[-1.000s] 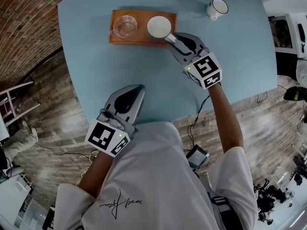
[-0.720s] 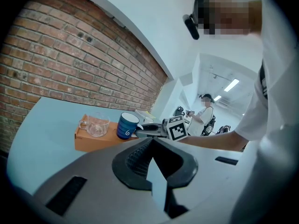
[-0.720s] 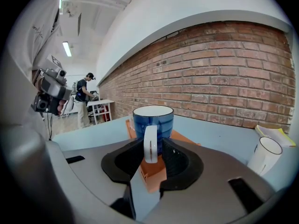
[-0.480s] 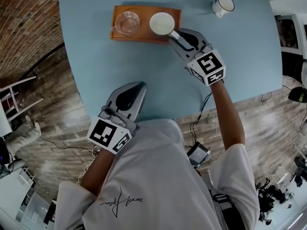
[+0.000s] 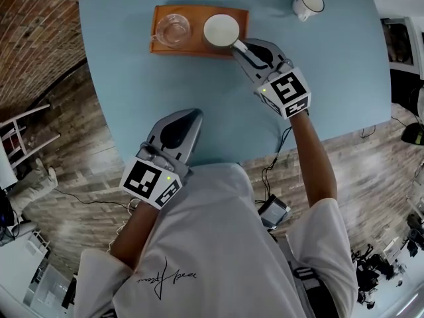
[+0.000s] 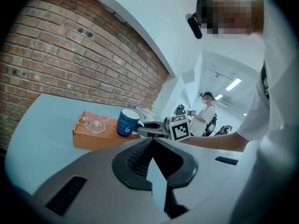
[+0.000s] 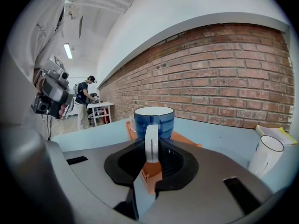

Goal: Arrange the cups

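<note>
The mug (image 5: 221,30) stands upright on the right half of the tray (image 5: 196,46), with the glass (image 5: 173,30) beside it on the left half. The mug's handle (image 7: 151,141) sticks out past the tray's right near corner, straight toward the right gripper (image 5: 240,45). That is the relation the next move seems to turn on: the gripper lies just off that corner, in line with the handle. The handle's loop stands on edge, upright, in the plane that runs between the two jaws. The right gripper's jaws have just been closing and now stand at a middling width, with the handle between them. In the right gripper view the ribbed pads look to be against both flat sides of the loop, so I judge the mug held by its handle, though perhaps not yet firmly. The mug's base is on the tray. The right hand is plainly the nearer one. The left gripper (image 5: 193,114) is well apart from the tray, toward the near edge of the table (image 5: 318,65), its jaws fully together and empty. A white cup (image 5: 308,4) stands alone on the table, well to the right of the tray and a little beyond it, out of either gripper's reach for now.
</note>
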Tool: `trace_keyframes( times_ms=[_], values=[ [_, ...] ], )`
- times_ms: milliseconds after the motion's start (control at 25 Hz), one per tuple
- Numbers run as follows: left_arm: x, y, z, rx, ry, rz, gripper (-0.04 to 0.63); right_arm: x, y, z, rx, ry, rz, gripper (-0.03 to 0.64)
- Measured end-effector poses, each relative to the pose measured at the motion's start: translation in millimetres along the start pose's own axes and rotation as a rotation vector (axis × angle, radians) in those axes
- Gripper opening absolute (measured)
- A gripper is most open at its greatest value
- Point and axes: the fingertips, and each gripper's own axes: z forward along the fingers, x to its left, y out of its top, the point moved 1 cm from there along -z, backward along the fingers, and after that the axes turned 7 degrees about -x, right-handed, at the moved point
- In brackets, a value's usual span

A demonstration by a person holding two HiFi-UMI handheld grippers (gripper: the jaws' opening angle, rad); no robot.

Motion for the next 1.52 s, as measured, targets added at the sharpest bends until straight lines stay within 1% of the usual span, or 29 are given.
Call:
trace_keyframes(
  times_ms=[160,400,560,880,1240,1400,1520],
  values=[
    [2,1,-2,-0.003,0.006,0.011,0.006,2,0,0,-0.004,-0.007,0.001,0.067],
    [0,5,0,-0.013,-0.006,0.014,0.006,5,1,-1,-0.008,-0.032,-0.003,0.064],
    [-2,9,1,-0.031,-0.029,0.009,0.006,8,4,0,-0.013,-0.062,-0.007,0.062],
    [-1,10,-1,-0.050,-0.023,-0.004,0.007,12,6,-2,-0.015,-0.130,-0.002,0.061],
    [-1,15,-8,-0.078,-0.025,-0.016,0.006,14,7,-9,-0.020,-0.222,0.050,0.060],
    [-4,17,-10,-0.092,-0.029,-0.020,0.006,15,9,-16,-0.035,-0.254,0.082,0.060],
    [-5,18,-12,-0.101,-0.034,-0.019,0.006,15,10,-19,-0.036,-0.272,0.085,0.060]
  ],
)
